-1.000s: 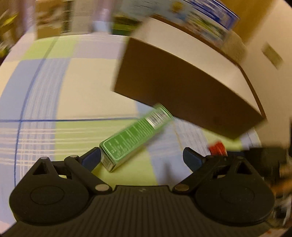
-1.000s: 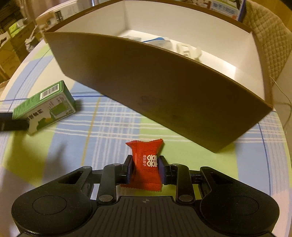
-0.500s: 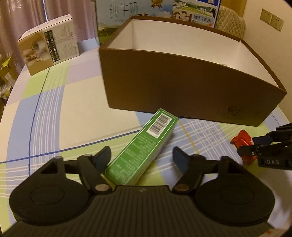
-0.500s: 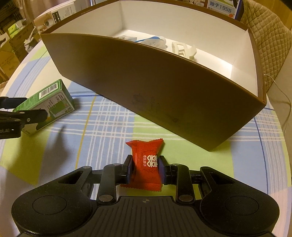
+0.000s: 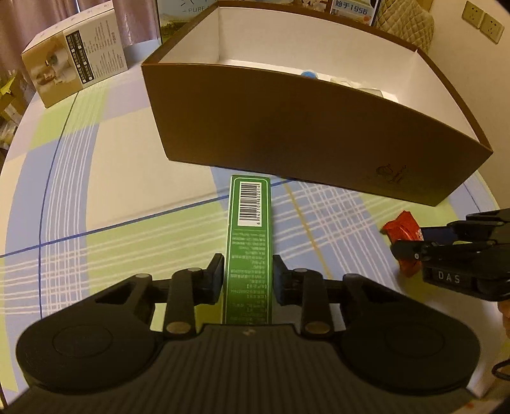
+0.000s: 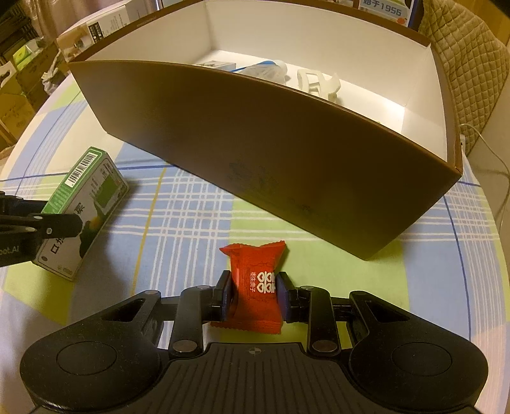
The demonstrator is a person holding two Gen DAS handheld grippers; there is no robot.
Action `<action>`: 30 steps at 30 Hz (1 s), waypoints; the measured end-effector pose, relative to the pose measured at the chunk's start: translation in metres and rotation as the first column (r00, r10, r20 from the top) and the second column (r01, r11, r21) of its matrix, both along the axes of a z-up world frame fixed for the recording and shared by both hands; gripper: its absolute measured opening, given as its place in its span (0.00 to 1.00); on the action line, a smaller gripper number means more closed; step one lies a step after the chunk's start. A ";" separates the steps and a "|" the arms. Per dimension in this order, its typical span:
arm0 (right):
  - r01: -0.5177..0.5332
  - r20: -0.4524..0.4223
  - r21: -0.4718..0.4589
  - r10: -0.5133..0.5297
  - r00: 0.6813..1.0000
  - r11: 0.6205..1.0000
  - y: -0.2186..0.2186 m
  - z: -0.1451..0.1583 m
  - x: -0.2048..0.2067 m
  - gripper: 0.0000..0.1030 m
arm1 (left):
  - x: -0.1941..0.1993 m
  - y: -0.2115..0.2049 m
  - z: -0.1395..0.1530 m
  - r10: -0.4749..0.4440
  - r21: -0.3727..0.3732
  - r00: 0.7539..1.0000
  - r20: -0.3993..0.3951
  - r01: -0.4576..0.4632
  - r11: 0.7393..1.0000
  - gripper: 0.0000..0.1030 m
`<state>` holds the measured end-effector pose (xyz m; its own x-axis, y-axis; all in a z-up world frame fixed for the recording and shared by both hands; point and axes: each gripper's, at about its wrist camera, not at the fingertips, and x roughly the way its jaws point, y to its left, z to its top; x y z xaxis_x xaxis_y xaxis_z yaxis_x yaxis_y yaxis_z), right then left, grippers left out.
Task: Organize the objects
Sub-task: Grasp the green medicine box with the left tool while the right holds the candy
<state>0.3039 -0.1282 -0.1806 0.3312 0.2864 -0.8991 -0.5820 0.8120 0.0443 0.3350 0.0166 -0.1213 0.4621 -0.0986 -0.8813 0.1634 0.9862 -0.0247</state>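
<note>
A long green carton point(image 5: 250, 235) with a barcode points at the brown box point(image 5: 306, 140), and my left gripper point(image 5: 248, 277) is shut on its near half. From the right wrist view the same green carton point(image 6: 84, 207) shows at the left with the left gripper's finger across it. My right gripper point(image 6: 254, 293) is shut on a red candy packet point(image 6: 256, 283), held low over the checked tablecloth. In the left wrist view that red packet point(image 5: 403, 231) sits at the right edge. The brown box point(image 6: 255, 153) is white inside and holds several small items.
A tan product box point(image 5: 75, 67) stands at the far left of the round table point(image 5: 95, 178). Printed cartons point(image 5: 350, 8) lean behind the brown box. A quilted chair back point(image 6: 468, 63) is at the far right, with a white cable beside it.
My left gripper has closed on the green carton, which turned from a slant to point straight ahead. The right gripper keeps the red packet and has edged closer to the brown box.
</note>
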 end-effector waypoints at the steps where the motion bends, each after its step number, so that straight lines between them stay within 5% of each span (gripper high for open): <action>1: -0.001 0.001 0.000 0.001 1.000 1.000 0.000 0.000 0.000 0.25 | 0.001 -0.002 -0.001 0.004 0.002 1.000 -0.001 -0.004 1.000 0.25; 16: 0.000 0.003 0.019 0.000 1.000 1.000 0.000 0.000 0.003 0.26 | 0.022 -0.012 -0.026 0.045 0.021 0.999 0.003 -0.046 0.999 0.25; 30: -0.038 0.008 0.071 0.037 0.999 0.997 -0.002 0.005 -0.002 0.21 | 0.008 -0.007 -0.003 0.025 0.019 0.998 0.057 -0.026 0.999 0.25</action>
<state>0.3020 -0.1305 -0.1754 0.3246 0.3623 -0.8737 -0.6124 0.7845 0.0978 0.3432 0.0094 -0.1243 0.5133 -0.0693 -0.8554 0.1390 0.9903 0.0032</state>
